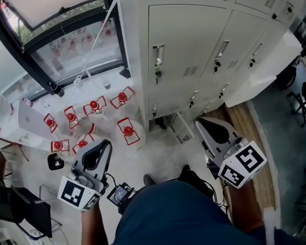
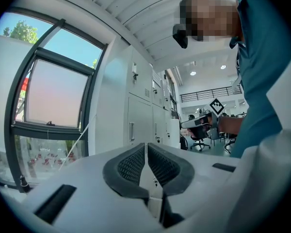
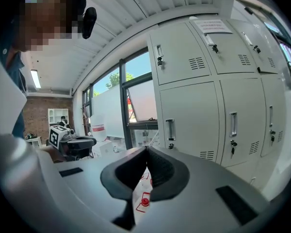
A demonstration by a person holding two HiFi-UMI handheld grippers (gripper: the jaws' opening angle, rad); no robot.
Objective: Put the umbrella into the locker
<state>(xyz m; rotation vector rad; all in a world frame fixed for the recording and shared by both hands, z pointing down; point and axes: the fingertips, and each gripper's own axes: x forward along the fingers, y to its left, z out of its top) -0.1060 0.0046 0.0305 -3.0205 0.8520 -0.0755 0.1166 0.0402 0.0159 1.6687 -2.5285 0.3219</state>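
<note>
1. Blue cloth of the person's shirt (image 1: 173, 213) fills the bottom of the head view. A dark shoe (image 1: 149, 179) shows just ahead of it on the pale floor (image 1: 158, 157).
2. At the lower left, the left gripper (image 1: 103, 145) is held out level. In its own view the ribbed black pads (image 2: 131, 166) meet at their tips, closed with nothing between them.
3. At the lower right, the right gripper (image 1: 204, 125) is tipped slightly down. In its own view its jaws are also pressed together and empty.
4. On the floor beyond the left gripper lie several red knobs (image 1: 127, 131), each inside a red square outline. They are scattered between the person and the window.
5. Straight ahead stand the white metal lockers (image 1: 188, 45). Every door that shows is shut, and keys (image 1: 157, 73) hang from some of the locks.
6. Left of the lockers is a black-framed window (image 1: 41, 68) with a thin white rod (image 1: 99, 34) leaning against it.
7. The umbrella cannot be made out in any view, and neither gripper holds it.
</note>
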